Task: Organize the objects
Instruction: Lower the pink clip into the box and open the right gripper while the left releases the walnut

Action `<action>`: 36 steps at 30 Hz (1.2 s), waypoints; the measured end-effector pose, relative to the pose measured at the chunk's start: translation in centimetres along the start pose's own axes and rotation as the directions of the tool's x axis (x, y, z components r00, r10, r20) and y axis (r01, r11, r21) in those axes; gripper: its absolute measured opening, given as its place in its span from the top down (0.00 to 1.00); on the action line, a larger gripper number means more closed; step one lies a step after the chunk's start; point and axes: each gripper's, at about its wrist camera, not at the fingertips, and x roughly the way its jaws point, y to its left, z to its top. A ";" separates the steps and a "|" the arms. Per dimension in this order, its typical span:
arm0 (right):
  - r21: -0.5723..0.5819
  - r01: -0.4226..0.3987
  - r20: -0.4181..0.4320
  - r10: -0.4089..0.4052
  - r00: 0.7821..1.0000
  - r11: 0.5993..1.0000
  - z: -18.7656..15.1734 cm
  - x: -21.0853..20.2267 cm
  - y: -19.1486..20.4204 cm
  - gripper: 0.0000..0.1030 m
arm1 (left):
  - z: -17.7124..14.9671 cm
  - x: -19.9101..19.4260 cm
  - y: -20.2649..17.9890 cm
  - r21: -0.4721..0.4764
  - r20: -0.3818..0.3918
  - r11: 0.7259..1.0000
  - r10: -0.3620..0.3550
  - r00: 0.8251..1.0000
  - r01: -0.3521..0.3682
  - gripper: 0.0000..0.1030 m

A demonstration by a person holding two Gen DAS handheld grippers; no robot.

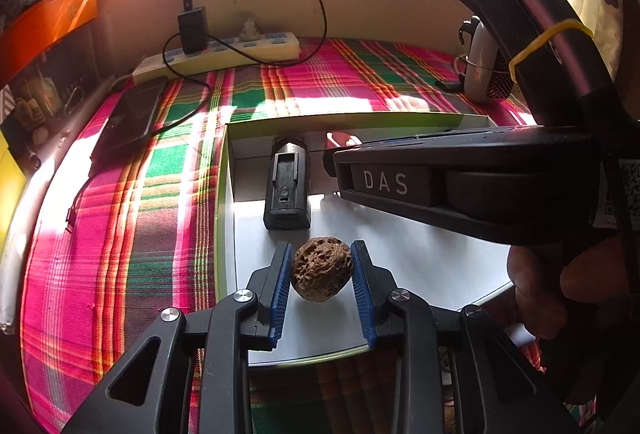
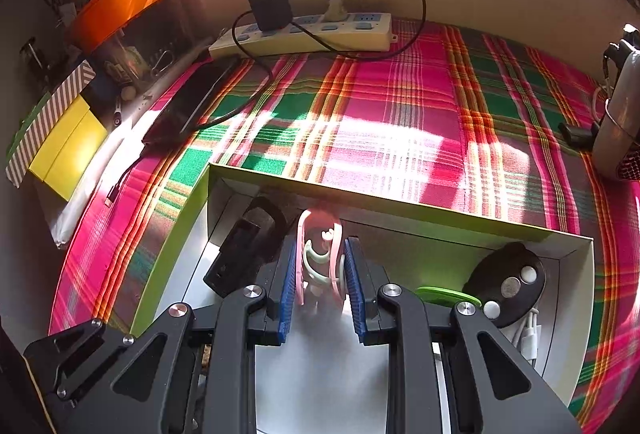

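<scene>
Your left gripper (image 1: 322,270) clamps walnut (image 1: 322,269) above white box (image 1: 420,258) floor; round shell can roll on release. Your right gripper (image 2: 320,274) pinches pink clip (image 2: 318,258) inside box; thin loops may slip sideways.

The only clear lettering is "DAS", in pale raised capitals on the side of the black plastic right claw body (image 1: 440,181) that reaches across the left wrist view. At that view's right edge, a white sticker with a QR-like code (image 1: 628,189) is too blurred to read.
</scene>
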 end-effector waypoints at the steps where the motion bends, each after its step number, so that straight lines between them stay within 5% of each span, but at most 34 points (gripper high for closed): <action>1: 0.001 -0.001 0.000 0.001 1.000 1.000 0.0 0.0 0.0 0.76 | 0.0 0.0 0.0 0.001 -0.001 1.000 0.002 1.000 -0.002 0.73; 20: 0.042 0.006 -0.006 -0.005 1.000 0.999 0.0 0.4 -0.8 0.76 | -0.1 0.0 0.0 0.002 -0.001 1.000 0.002 1.000 -0.002 0.73; 36: 0.068 0.004 0.008 -0.005 1.000 0.998 0.0 0.0 -1.0 0.63 | -0.1 -0.1 0.1 0.005 -0.002 1.000 0.005 1.000 -0.005 0.73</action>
